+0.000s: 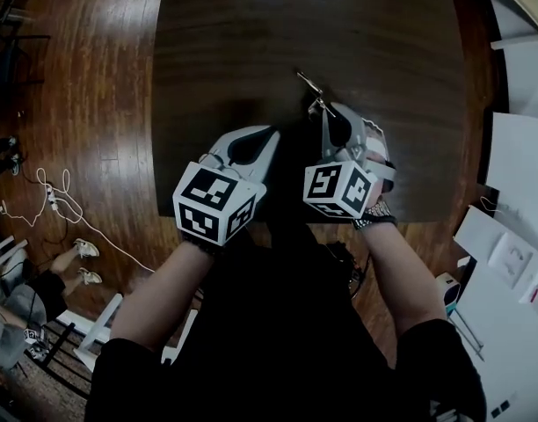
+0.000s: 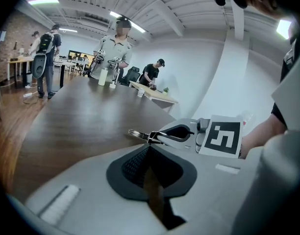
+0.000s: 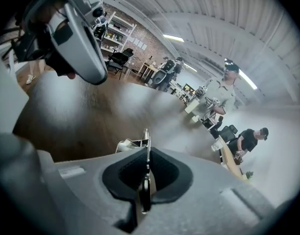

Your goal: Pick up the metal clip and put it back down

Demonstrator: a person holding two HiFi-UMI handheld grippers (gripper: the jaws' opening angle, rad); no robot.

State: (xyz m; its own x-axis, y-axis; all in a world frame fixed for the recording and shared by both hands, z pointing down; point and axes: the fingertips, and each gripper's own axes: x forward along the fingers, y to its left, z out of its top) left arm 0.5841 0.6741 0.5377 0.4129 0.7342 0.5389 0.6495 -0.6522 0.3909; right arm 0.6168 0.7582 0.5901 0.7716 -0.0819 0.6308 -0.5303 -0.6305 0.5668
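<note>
Right claw [image 1: 322, 108] clenched on the metal clip [image 1: 308, 83], which projects toward 11 o'clock over the tabletop [image 1: 251, 33]; left claw [image 1: 271, 137] closed, empty; pick-up apparently done, set-down remaining.

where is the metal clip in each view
Head view: metal clip just right of centre, sticking out at the tip of the right gripper.
Left gripper view: clip at centre, at that gripper's tip.
Right gripper view: clip lower centre, edge-on between the shut jaws.
Shared landmark: the dark table behind it.
</note>
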